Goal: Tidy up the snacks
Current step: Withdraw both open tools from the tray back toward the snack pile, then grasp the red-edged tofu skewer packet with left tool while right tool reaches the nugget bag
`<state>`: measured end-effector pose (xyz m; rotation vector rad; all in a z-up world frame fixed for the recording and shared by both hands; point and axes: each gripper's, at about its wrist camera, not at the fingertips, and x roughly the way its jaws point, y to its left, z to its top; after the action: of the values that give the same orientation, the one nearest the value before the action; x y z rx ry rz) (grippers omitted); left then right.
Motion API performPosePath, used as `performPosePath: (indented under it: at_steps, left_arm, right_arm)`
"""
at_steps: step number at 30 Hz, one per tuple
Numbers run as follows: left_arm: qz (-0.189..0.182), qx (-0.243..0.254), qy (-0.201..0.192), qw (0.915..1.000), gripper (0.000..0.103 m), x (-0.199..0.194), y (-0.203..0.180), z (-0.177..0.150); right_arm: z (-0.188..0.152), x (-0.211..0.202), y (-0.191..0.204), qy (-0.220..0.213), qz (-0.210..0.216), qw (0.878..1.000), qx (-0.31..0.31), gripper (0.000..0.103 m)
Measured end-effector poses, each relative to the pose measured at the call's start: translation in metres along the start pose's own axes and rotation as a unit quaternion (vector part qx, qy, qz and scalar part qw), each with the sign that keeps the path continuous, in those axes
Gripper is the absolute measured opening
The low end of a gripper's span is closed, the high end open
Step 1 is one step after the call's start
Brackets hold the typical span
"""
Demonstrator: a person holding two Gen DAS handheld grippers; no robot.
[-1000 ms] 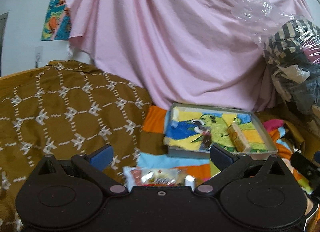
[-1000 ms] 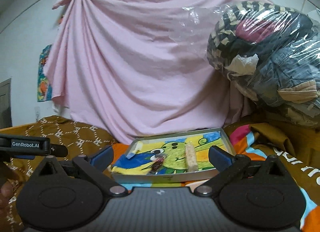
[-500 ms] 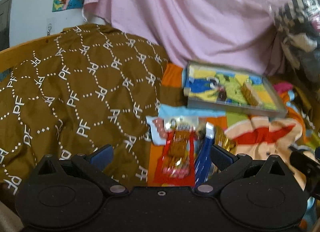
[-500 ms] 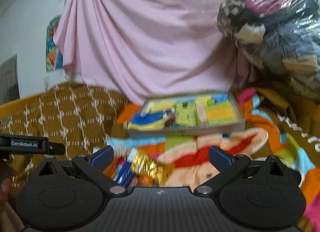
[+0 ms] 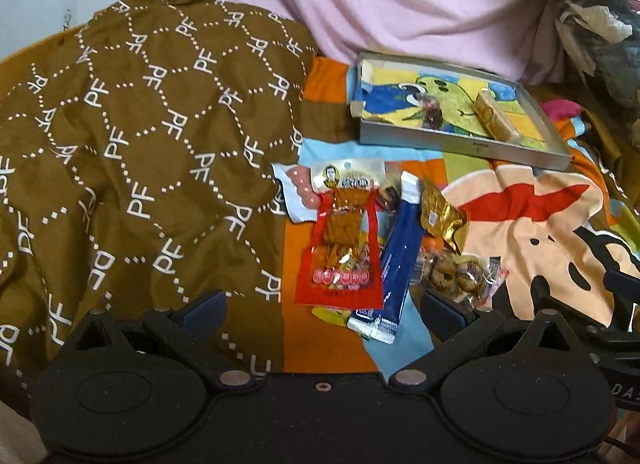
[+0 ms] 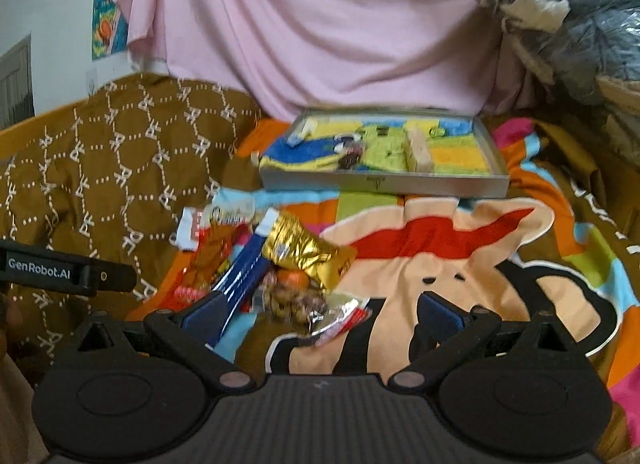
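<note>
a yellow packet [image 5: 330, 314] peeks out from under the red packet [image 5: 340, 252] and blue packet [image 5: 396, 260], mostly covered. the small dark snack [image 6: 349, 156] in the tray [image 6: 384, 184] is too blurred to identify.

glossy gold foil wrapper [image 6: 304, 252], shiny red plastic packet [image 5: 342, 252], matt grey metal tray [image 5: 460, 142], soft brown cloth [image 5: 140, 136].
</note>
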<state>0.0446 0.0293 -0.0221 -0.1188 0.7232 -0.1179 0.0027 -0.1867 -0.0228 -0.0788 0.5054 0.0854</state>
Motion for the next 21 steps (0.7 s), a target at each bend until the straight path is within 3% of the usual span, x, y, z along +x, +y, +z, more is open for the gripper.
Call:
performPosePath:
  at_steps: [13,21]
  left_arm:
    - [-0.001,0.041,0.03,0.9987,0.102,0.019,-0.006,0.016]
    - [-0.009,0.056,0.062,0.9965,0.102,0.047,-0.003,0.034]
  right_arm:
    - [0.006,0.018,-0.008,0.05,0.022,0.998,0.023,0.103]
    - [0.015,0.029,-0.006,0.054,0.02,0.998,-0.014,0.103]
